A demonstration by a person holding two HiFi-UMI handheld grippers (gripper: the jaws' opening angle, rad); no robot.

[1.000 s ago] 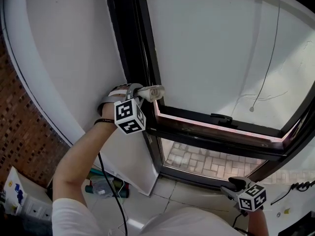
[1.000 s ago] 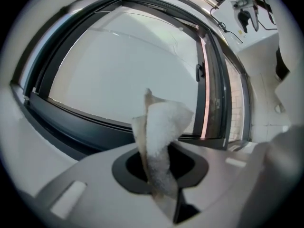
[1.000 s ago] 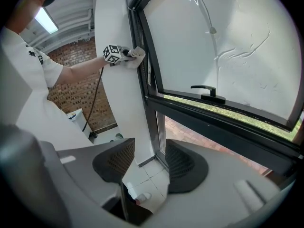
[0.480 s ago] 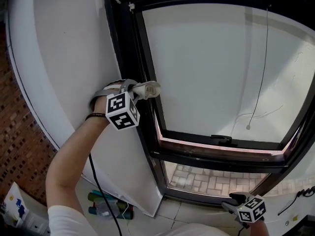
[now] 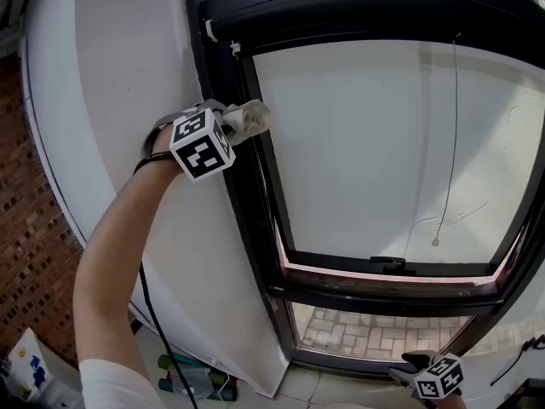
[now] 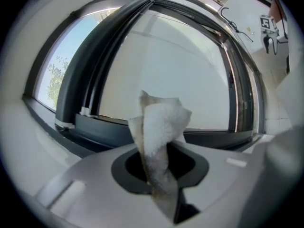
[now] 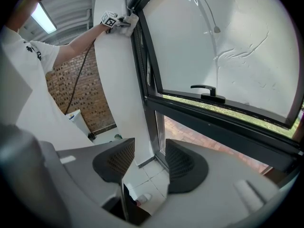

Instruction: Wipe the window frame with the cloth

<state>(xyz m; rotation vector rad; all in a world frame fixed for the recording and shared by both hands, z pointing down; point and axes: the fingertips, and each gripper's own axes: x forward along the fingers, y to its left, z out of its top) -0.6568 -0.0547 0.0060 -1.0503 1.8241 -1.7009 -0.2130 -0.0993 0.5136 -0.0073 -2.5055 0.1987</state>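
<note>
The left hand-held gripper (image 5: 232,128) was clamped on the cloth (image 5: 252,116), high on the window frame (image 5: 255,228) upright — its length running away below; the right hand-held gripper (image 7: 149,163) hung open, empty, far lower.

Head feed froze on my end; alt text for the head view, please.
The left gripper, shut on a white cloth, holds it at the left upright of the dark window frame, near the top corner. The right gripper sits low at the bottom edge.
</note>
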